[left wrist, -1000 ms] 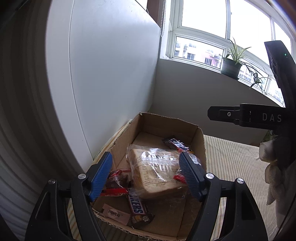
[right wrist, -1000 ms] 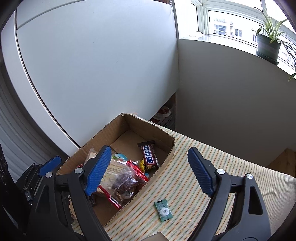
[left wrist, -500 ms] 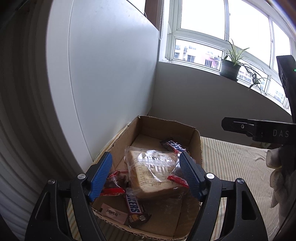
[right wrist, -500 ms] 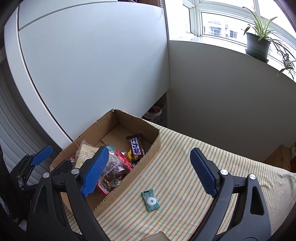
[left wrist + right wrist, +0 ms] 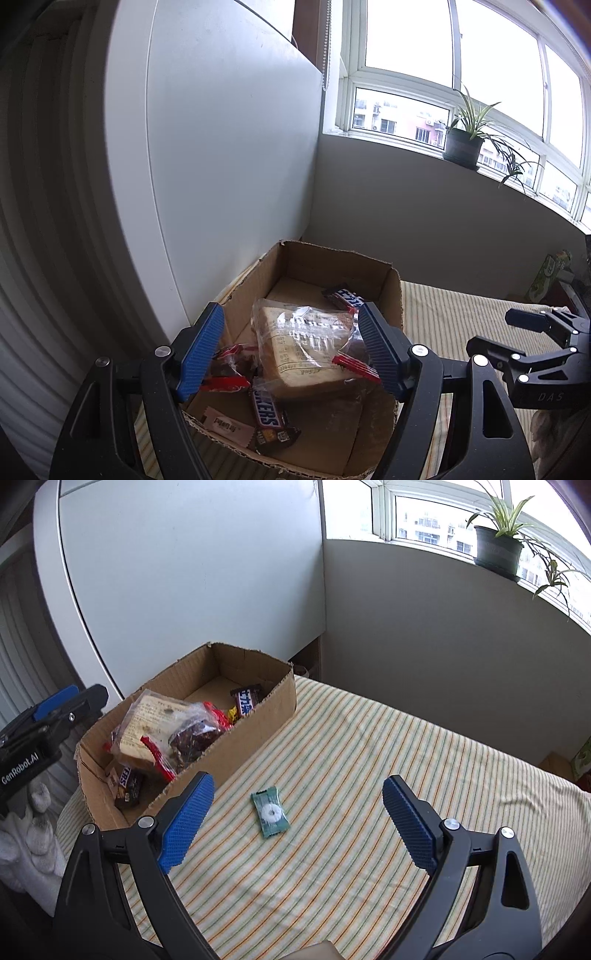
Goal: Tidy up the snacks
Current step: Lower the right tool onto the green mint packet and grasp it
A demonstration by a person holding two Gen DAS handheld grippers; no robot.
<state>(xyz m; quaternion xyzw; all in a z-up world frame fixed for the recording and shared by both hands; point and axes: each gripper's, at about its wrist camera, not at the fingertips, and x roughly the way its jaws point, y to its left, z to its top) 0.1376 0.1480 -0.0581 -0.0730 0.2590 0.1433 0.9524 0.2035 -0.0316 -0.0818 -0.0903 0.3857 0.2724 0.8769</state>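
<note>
An open cardboard box [image 5: 255, 727] [image 5: 391, 291] stands on the striped table and holds a bagged bread slice [image 5: 303, 347] [image 5: 147, 723], Snickers bars [image 5: 267, 410] [image 5: 245, 701] and other wrapped snacks. A small green candy packet [image 5: 270, 812] lies on the cloth beside the box. My right gripper [image 5: 295, 823] is open and empty, above the packet and framing it. My left gripper [image 5: 290, 350] is open and empty, held above the near end of the box. The right gripper also shows at the right of the left wrist view [image 5: 524, 332].
A white panel [image 5: 184, 572] stands behind the box and a grey wall [image 5: 443, 646] runs under the window. A potted plant [image 5: 498, 546] sits on the sill. The striped cloth [image 5: 406, 757] stretches right of the box.
My right gripper has drawn back and to the right, away from the box, and now frames the green packet. My left gripper has pulled back slightly from the box.
</note>
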